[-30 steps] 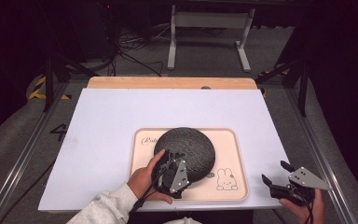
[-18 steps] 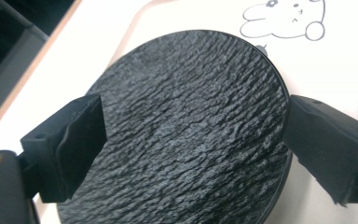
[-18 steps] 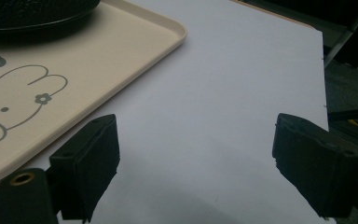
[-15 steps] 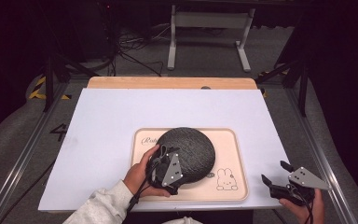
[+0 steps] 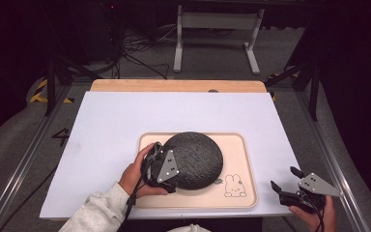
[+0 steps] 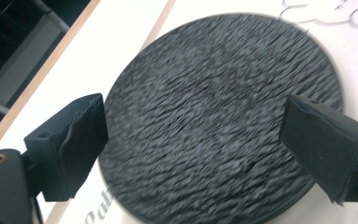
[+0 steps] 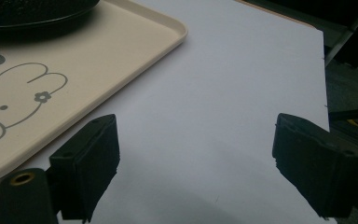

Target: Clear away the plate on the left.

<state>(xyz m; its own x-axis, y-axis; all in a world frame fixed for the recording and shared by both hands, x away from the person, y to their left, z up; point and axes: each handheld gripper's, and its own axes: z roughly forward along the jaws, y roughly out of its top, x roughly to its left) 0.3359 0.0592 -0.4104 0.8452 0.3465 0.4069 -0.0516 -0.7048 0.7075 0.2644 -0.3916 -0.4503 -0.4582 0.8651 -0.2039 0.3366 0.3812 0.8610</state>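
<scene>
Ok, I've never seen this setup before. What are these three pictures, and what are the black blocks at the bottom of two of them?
A person holds a two-jaw gripper in each hand. The high view looks down on the white table. On it lies a cream tray with a rabbit drawing, bearing a dark textured round plate. The other two pictures come from cameras riding on the grippers; the black blocks are their jaws. The left gripper is open over the plate, holding nothing. The right gripper is open over bare table beside the tray.
</scene>
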